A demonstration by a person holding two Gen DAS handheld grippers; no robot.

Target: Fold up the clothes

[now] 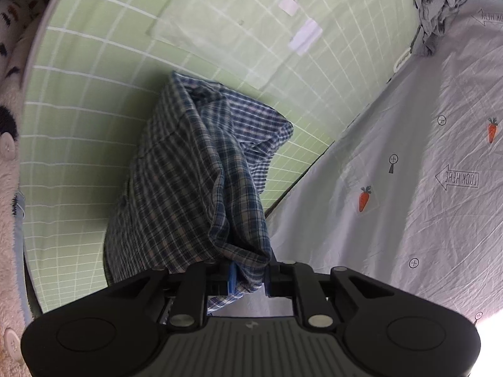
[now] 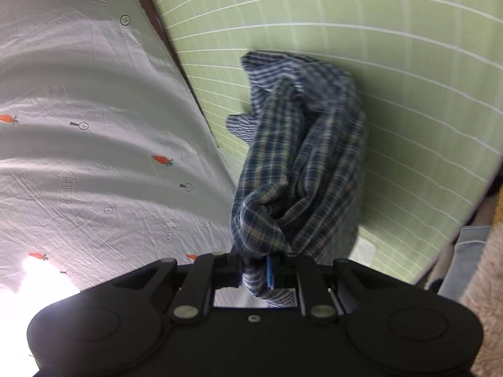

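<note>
Two grippers, left gripper (image 1: 246, 278) and right gripper (image 2: 257, 271), each pinched tight on the plaid shirt (image 1: 191, 188). Lifted and hanging in a bunch over the green mat (image 1: 78, 144), near its edge by the grey sheet (image 1: 408, 188). Probably held up to spread for folding.

Both grippers, left (image 1: 246, 278) and right (image 2: 267, 275), are matte black with silver pivot screws, blue finger pads, and round recesses at the lower corners.

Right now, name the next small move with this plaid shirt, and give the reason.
Probably draw the left gripper and right gripper apart: both are shut on the plaid shirt, which hangs bunched above the green grid mat.
</note>
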